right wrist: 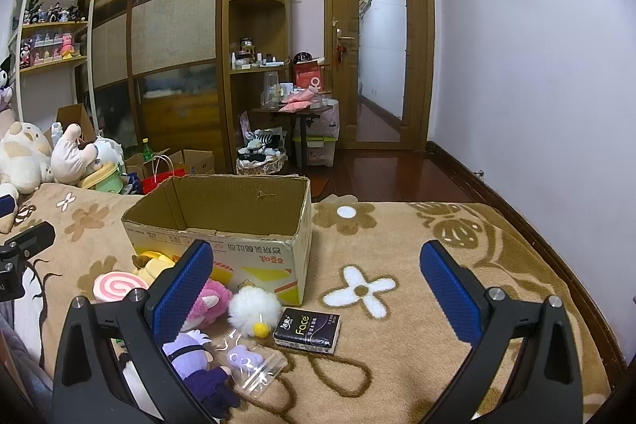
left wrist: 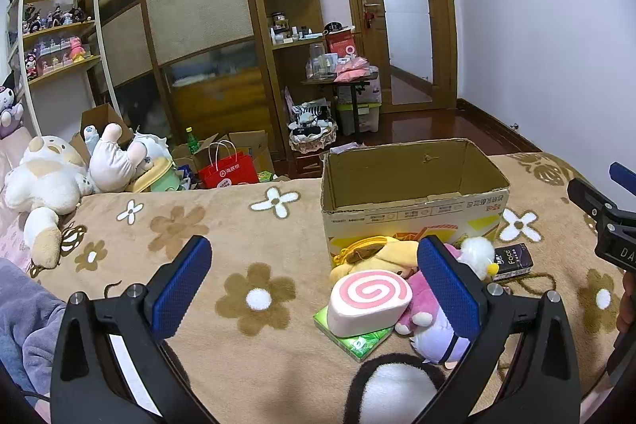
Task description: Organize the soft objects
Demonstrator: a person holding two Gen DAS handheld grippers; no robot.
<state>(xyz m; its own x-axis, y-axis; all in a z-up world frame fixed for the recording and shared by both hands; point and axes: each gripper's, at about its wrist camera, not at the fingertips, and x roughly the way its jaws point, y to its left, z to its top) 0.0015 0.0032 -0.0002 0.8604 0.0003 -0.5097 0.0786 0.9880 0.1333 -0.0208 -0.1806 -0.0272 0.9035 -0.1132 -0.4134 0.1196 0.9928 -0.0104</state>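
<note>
An open, empty cardboard box (left wrist: 413, 181) stands on the flowered blanket; it also shows in the right wrist view (right wrist: 222, 221). In front of it lies a heap: a pink swirl roll cushion (left wrist: 369, 301) on a green tissue pack (left wrist: 357, 342), a yellow plush (left wrist: 377, 253), a pink plush (right wrist: 206, 302), a purple-haired doll (right wrist: 194, 356), a white pom-pom (right wrist: 252, 306), a black "Face" tissue pack (right wrist: 308, 332) and a clear zip bag (right wrist: 254, 368). My left gripper (left wrist: 314, 285) is open above the blanket, left of the heap. My right gripper (right wrist: 318, 293) is open near the black pack.
Large plush toys (left wrist: 47, 181) lie at the blanket's left end. A black-and-white plush (left wrist: 393, 388) sits under the left gripper. Beyond the bed are a red bag (left wrist: 228, 171), boxes, a wardrobe, shelves, a small table and a door (left wrist: 401, 14).
</note>
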